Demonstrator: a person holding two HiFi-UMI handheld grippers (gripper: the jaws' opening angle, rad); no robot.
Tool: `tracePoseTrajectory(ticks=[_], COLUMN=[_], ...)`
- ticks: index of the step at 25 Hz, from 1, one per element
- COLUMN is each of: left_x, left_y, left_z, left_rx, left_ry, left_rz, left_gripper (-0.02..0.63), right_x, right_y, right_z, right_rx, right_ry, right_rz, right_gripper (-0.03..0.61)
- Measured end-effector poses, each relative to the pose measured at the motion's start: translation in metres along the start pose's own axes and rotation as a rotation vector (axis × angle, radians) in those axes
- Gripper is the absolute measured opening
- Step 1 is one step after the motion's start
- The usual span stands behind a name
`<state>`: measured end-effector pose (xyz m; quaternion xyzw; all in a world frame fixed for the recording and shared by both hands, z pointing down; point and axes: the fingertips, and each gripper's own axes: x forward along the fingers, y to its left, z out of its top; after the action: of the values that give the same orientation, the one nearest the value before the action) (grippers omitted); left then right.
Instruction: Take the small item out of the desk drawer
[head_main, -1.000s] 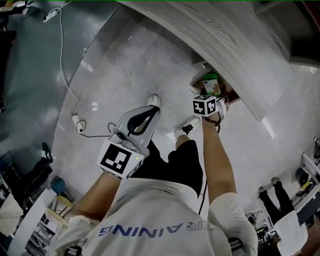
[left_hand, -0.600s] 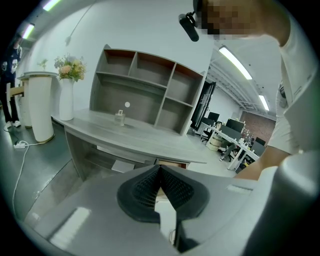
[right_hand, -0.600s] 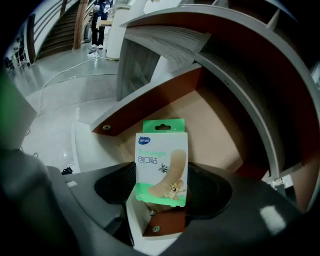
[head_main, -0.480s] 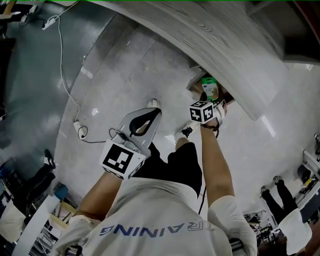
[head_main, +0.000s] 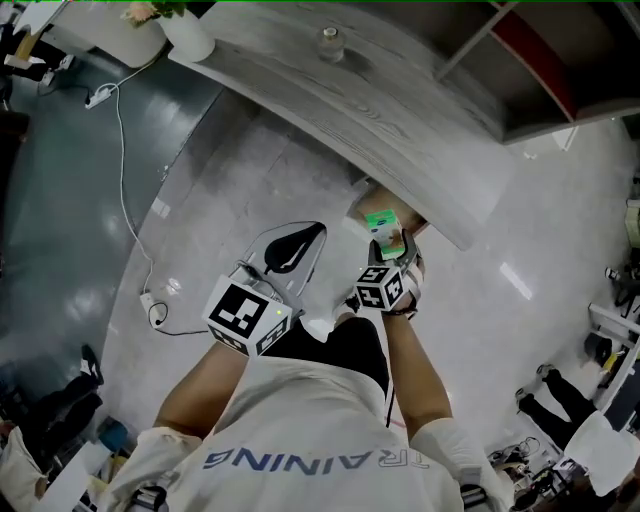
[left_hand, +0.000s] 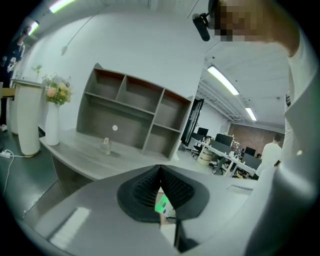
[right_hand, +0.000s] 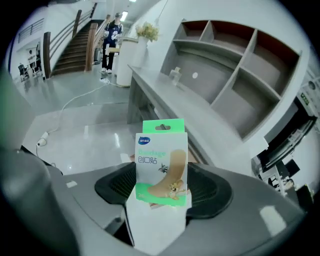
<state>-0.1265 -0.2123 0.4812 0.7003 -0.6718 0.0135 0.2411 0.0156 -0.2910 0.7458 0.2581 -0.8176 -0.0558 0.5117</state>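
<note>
A small green-and-white box of plasters (right_hand: 162, 160) stands upright between the pads of my right gripper (right_hand: 164, 187), which is shut on its lower half. In the head view the box (head_main: 385, 232) is just in front of the open drawer (head_main: 362, 198) under the grey desk (head_main: 400, 120), with the right gripper (head_main: 392, 255) below it. My left gripper (head_main: 312, 235) hangs to the left of the box, over the floor, and holds nothing. In the left gripper view its black pads (left_hand: 145, 187) meet at the tip, and the green box (left_hand: 162, 205) shows behind them.
A small bottle (head_main: 329, 38) and a white vase (head_main: 185, 35) stand on the desk. A shelf unit (right_hand: 240, 65) rises at its back. A cable and power strip (head_main: 152, 305) lie on the floor at the left. My shoes (head_main: 320, 322) are below the grippers.
My right gripper has closed on the box in the drawer and drawn it out towards my body. The left gripper has stayed roughly where it was, and the head camera has tilted up.
</note>
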Motion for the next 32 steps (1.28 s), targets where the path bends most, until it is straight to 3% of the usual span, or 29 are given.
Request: tracePoseTrajectory(ticks=[12,24,32], left_x=[0.003,-0.006,-0.007], left_y=[-0.062,-0.123,-0.137], left_z=[0.101,0.189,0.197], left_rx=[0.122,0.236,0.263], left_ry=[-0.161,-0.347,-0.363], left_rz=[-0.143,-0.244,-0.275], left_gripper=[0.000,0.000,0.000], right_x=[-0.216,-0.399,-0.426], right_y=[-0.132,-0.248,-0.258], right_z=[0.107,0.150,0.150], right_rx=[0.325,0.476,0.499], right_ry=[-0.421,-0.834,-0.898], right_rz=[-0.150,-0.356,-0.391], right_gripper=[0.331,0.331,0.331])
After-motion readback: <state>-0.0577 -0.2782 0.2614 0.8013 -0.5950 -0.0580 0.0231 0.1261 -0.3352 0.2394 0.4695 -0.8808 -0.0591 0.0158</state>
